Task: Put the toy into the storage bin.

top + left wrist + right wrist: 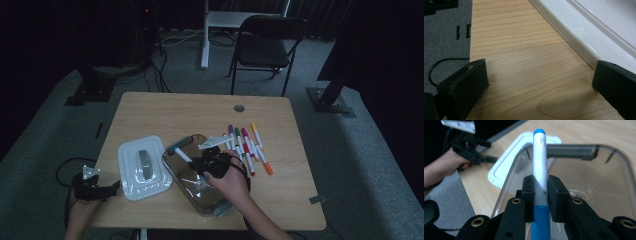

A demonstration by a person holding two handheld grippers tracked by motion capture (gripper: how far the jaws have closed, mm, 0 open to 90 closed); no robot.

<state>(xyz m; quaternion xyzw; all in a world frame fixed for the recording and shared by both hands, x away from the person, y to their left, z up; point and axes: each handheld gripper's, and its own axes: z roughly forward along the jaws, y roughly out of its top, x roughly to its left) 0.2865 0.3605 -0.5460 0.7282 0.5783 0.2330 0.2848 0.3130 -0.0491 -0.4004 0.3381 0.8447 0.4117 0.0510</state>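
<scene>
A blue-capped marker with a white barrel is clamped between the black pads of my right gripper, tip pointing away from me. It hangs over the clear plastic container. From above, the right gripper sits over the container with the marker sticking out to the left. My left gripper rests at the table's front left edge, beside the white lid. Its jaws stand wide apart over bare wood, nothing between them.
Several coloured markers lie in a row right of the container. The white lid is close to my left gripper's right jaw. A black chair and cables stand on the floor beyond the table.
</scene>
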